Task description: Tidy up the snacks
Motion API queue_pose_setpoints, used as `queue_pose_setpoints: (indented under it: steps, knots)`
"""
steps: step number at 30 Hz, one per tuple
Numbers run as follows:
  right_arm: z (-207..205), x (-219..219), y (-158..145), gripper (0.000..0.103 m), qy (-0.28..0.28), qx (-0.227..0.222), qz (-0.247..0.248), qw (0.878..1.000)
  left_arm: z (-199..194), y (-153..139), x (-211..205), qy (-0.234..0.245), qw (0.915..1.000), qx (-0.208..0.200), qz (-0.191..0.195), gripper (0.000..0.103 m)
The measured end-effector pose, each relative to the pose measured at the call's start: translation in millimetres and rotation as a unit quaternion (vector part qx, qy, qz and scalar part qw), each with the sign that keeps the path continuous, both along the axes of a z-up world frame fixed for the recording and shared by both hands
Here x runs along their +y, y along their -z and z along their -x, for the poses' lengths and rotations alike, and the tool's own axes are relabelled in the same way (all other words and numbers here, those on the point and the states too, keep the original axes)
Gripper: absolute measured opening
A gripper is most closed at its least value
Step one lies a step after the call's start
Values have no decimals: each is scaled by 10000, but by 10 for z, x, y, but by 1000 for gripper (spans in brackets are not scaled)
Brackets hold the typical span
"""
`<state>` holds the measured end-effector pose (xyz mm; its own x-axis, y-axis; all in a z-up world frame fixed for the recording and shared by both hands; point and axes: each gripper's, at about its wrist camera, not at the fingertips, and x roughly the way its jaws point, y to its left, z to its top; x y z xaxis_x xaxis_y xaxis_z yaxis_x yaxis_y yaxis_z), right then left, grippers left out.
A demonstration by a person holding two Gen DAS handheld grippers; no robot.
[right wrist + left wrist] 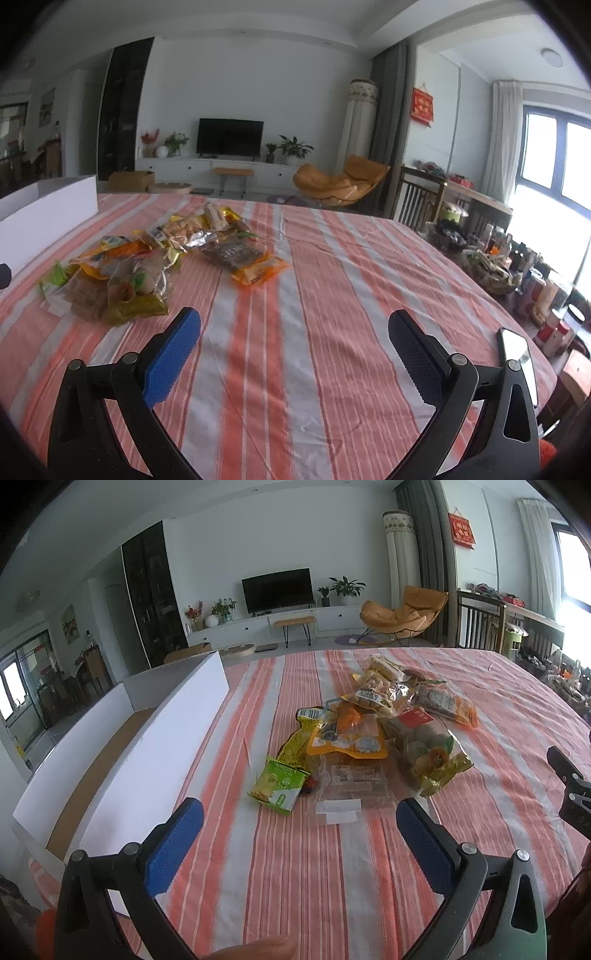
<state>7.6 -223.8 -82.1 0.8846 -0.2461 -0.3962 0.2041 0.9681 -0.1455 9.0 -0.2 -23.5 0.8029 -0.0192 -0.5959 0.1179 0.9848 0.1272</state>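
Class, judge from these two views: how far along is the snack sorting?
Done: nothing; the open white box shows a bare floor. In hand: nothing; left gripper and right gripper are open and empty. Left: the whole pile of snack packets on the striped tablecloth.

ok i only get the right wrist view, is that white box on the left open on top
Observer: Yes, the white box has no lid on, and the brown floor inside shows no snack on the part in view.
Operator: and the left gripper, got anything
Observer: No, the left gripper is open with nothing between its fingers, just short of the snack pile.
Operator: whats closest to it
Observer: A clear packet with a white label lies right ahead, and a small green packet sits beside it on the box side.
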Motion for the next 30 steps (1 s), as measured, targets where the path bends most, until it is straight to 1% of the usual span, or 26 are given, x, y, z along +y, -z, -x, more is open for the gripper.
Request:
queue_pose_setpoints:
  steps: [8,30]
  knots:
    - [-49,41,52,102,-45,86,83,9999,-24,38,5,7,10000,78,-29,103]
    - [-76,98,80,102,-77,89,181,9998,-35,73,7,24,9999,144,-26,103]
